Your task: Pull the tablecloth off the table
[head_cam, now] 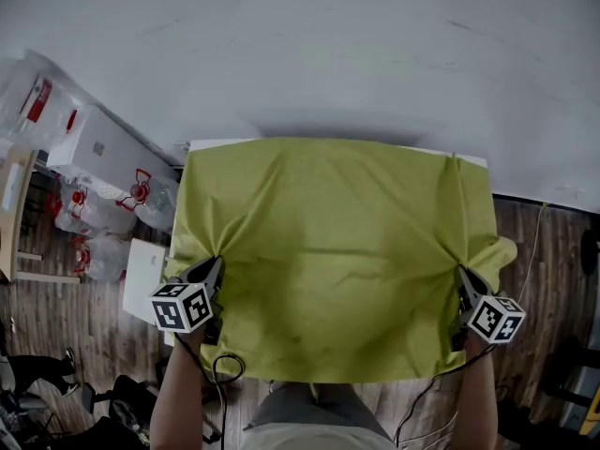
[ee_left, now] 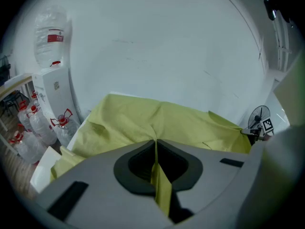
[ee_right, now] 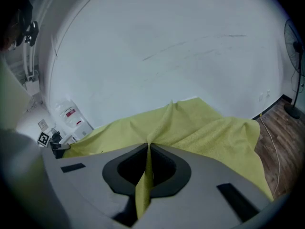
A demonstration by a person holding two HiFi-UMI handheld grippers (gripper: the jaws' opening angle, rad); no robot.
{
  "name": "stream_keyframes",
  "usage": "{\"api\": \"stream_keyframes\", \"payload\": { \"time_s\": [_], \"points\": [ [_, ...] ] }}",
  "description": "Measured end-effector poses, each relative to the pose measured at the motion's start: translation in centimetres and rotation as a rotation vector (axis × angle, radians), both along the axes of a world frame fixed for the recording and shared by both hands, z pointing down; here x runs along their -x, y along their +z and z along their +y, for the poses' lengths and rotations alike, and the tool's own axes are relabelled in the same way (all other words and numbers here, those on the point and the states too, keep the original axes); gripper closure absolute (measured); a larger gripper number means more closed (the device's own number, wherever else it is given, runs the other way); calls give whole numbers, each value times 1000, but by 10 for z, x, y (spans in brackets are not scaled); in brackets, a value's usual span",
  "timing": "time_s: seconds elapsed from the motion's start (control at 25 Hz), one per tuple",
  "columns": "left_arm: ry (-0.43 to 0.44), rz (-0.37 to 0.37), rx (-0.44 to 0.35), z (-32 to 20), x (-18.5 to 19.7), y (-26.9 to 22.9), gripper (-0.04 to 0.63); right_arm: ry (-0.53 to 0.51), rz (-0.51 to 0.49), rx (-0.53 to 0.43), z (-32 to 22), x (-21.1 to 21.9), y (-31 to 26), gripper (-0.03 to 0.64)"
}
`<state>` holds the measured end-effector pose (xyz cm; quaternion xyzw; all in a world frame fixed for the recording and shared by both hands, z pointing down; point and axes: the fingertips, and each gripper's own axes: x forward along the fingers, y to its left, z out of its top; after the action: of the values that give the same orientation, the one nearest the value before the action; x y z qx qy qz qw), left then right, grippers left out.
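On the worktop [head_cam: 217,144] the yellow-green tablecloth [head_cam: 337,242] lies spread over nearly the whole top. Only a thin white strip along the worktop's far edge shows bare. At the worktop's near left corner the left claw [head_cam: 213,264] is closed on a pinch of the cloth. The left gripper view shows a fold of fabric squeezed between the two jaws and trailing back through them. At the near right corner the right claw [head_cam: 461,276] is clamped on a fold in the same way.

Creases fan out from each pinch toward the worktop's far corners, so the fabric looks taut there and slightly raised. I judge that holding both near corners lets the cloth be drawn toward the person evenly, rather than bunching or slewing to one side. The pull is barely under way. Most of the cloth rests on the worktop and its near hem hangs over the near edge.

Left of the worktop stands a white water dispenser [ee_left: 53,87] topped by a clear bottle [ee_left: 49,35], with more water jugs [ee_left: 35,125] on the floor beside it. Their labels are red, but the print is too small to read. The only other marking is the black-and-white square pattern on each marker cube [head_cam: 183,307].
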<state>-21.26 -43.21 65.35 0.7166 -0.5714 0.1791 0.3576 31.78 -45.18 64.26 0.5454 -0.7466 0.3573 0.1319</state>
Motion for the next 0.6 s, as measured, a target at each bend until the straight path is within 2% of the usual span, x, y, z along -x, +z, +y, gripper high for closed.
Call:
{"api": "stream_keyframes", "payload": {
  "time_s": [0.28, 0.6],
  "points": [
    [-21, 62, -93, 20, -16, -62, 568, -32, -68, -120, 16, 7, -61, 586],
    [-87, 48, -274, 52, -10, -151, 568, -17, -107, -299, 38, -15, -145, 586]
  ]
}}
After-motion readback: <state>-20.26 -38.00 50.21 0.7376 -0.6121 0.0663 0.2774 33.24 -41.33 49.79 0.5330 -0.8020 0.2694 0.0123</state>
